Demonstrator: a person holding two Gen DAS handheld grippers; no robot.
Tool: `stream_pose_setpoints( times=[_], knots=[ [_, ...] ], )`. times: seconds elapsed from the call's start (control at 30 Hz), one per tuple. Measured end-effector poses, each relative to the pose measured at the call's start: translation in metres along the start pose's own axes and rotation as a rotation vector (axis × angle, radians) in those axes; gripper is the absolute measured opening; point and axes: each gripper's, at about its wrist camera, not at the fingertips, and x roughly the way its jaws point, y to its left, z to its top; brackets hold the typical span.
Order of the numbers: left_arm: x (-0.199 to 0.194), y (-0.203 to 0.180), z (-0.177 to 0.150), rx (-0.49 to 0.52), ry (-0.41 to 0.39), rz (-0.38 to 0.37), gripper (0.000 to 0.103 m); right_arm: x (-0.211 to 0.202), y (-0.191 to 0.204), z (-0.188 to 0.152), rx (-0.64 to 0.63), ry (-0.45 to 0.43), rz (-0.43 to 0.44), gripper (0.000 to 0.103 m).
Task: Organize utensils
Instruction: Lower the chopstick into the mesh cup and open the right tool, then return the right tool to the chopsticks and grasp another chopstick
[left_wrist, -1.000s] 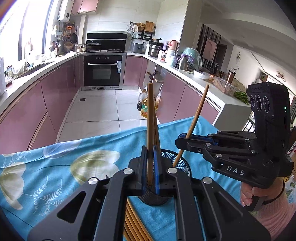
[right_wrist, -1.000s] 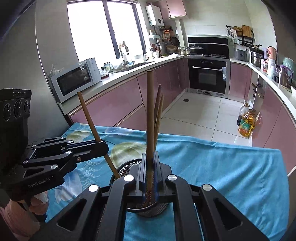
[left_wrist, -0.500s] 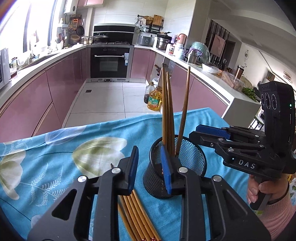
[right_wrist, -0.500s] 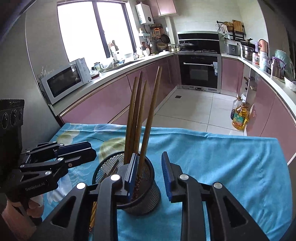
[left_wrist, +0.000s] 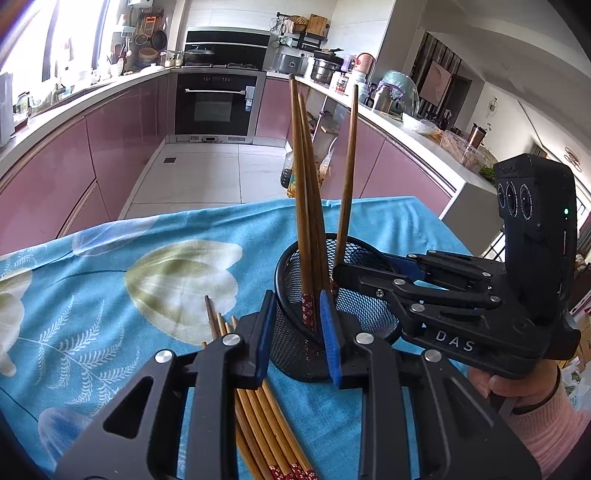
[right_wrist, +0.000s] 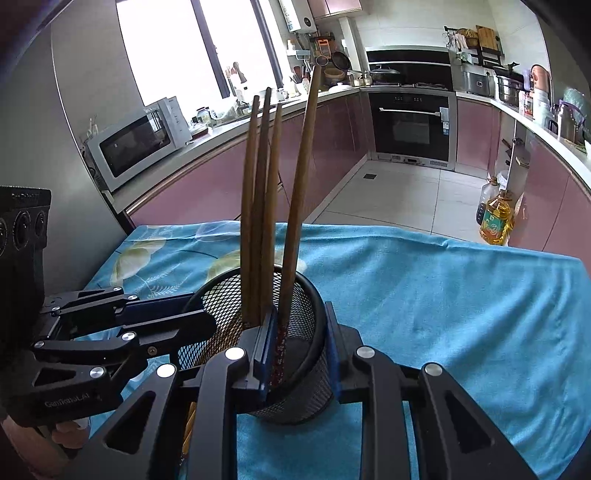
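A black mesh cup (left_wrist: 365, 314) (right_wrist: 229, 295) stands on the blue floral cloth (left_wrist: 110, 295) and holds several wooden chopsticks (left_wrist: 304, 206) (right_wrist: 295, 206) upright. More chopsticks (left_wrist: 266, 417) lie flat on the cloth to the left of the cup. My left gripper (left_wrist: 295, 332) is open and empty, its blue pads on either side of the cup's near wall. My right gripper (right_wrist: 295, 339) is open and empty just in front of the cup; it also shows in the left wrist view (left_wrist: 461, 302) right of the cup. The left gripper shows in the right wrist view (right_wrist: 110, 332).
The cloth-covered table ends at its far edge (right_wrist: 443, 240) over a tiled floor. An oil bottle (right_wrist: 496, 218) stands on the floor. Pink cabinets, an oven (left_wrist: 216, 107) and a microwave (right_wrist: 136, 144) line the kitchen.
Both grippers were shut on a chopstick one second ago. Both opened and let their chopsticks drop into the cup. Both have since drawn back a little.
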Motion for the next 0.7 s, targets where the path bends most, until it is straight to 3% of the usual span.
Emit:
stream_pose_setpoints(
  times=[0.13, 0.2, 0.33, 0.47, 0.57, 0.7],
  knots=[
    [0.001, -0.001, -0.001, 0.001, -0.006, 0.001, 0.025, -0.003, -0.002, 0.0, 0.007, -0.005, -0.004, 0.023],
    [-0.001, -0.001, -0.002, -0.002, -0.02, 0.012, 0.031, -0.009, -0.004, -0.001, 0.011, -0.026, -0.018, 0.031],
    [-0.015, 0.003, -0.014, 0.004, -0.067, 0.03, 0.041, -0.031, -0.003, -0.008, -0.001, -0.08, -0.037, 0.033],
    [-0.032, 0.013, -0.03, 0.018, -0.088, 0.081, 0.04, -0.062, 0.002, -0.022, -0.009, -0.136, -0.017, 0.034],
    [-0.032, 0.023, -0.05, 0.004, -0.042, 0.085, 0.041, -0.071, 0.011, -0.039, -0.016, -0.122, 0.037, 0.038],
    [-0.022, 0.033, -0.084, -0.009, 0.049, 0.089, 0.039, -0.05, 0.031, -0.065, -0.03, -0.009, 0.138, 0.039]
  ],
)
